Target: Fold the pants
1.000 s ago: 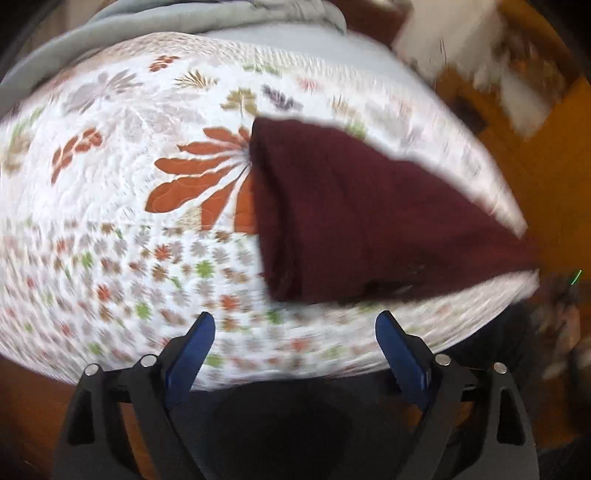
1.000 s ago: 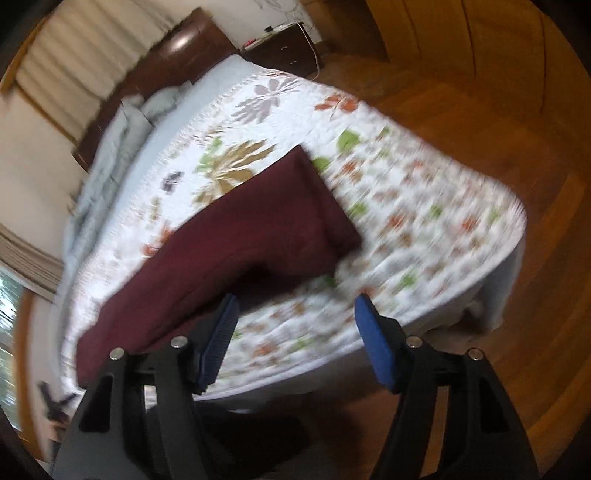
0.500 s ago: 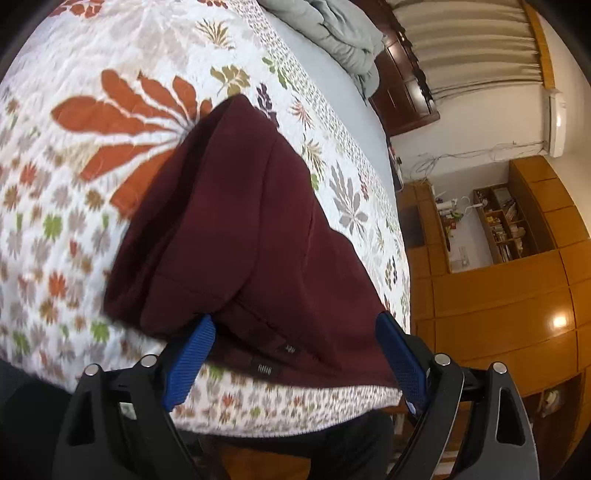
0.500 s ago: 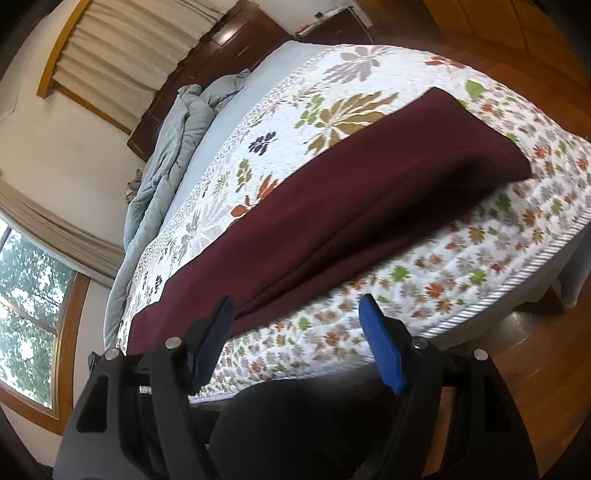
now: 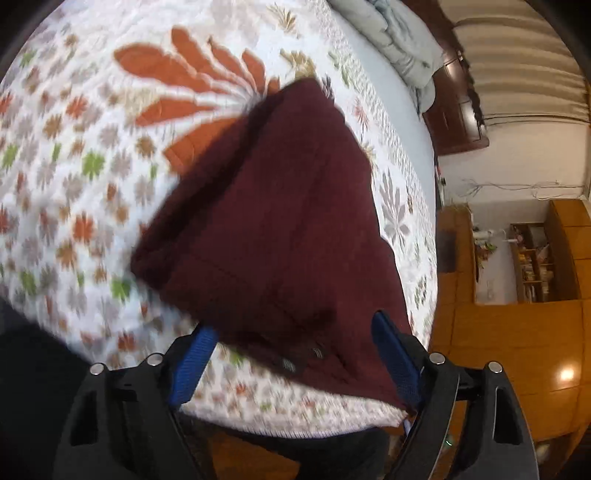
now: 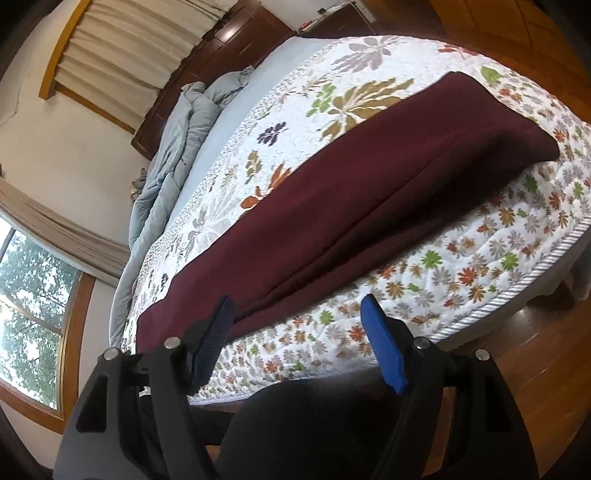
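Dark maroon pants lie folded lengthwise on a floral quilted bedspread. In the left wrist view my left gripper is open, its blue pads on either side of the pants' near end with the waistband label; the cloth overlaps the pads in the view. In the right wrist view the pants stretch as a long band across the bed. My right gripper is open, close to the near long edge of the pants and not holding them.
A grey-blue duvet is bunched at the head of the bed by a dark wooden headboard. Wooden floor runs along the bed's foot. Wooden cabinets and shelves stand to the right. A window is at the left.
Both grippers have moved in toward the pants. The left one has closed the distance to the waistband end, which now sits between its pads. The right view has tilted and come closer.
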